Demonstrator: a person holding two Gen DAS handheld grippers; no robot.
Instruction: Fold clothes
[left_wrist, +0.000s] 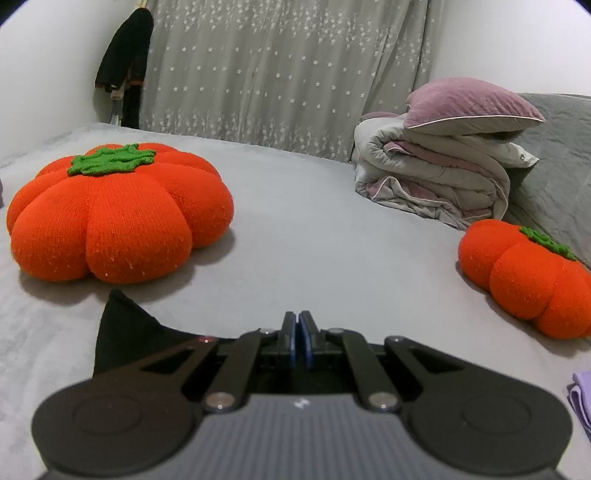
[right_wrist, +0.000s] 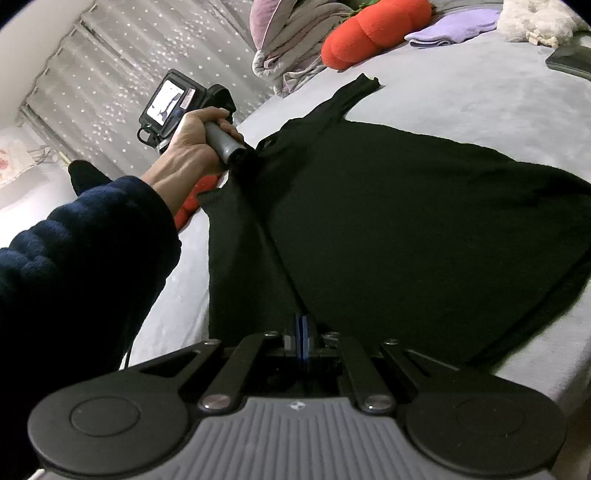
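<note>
A black garment lies spread on the grey bed, one sleeve pointing away. My right gripper is shut on a raised crease at its near edge. The crease runs up to my left gripper, held by a hand in a dark blue sleeve at the garment's far end. In the left wrist view my left gripper is shut, and a lifted corner of the black garment sticks out from under it on the left. Whether cloth sits between those pads is hard to see.
A big orange pumpkin cushion lies ahead left and a smaller one at the right. A folded quilt with a mauve pillow sits by the curtain. Folded lilac cloth, a white fluffy item and a dark phone lie beyond the garment.
</note>
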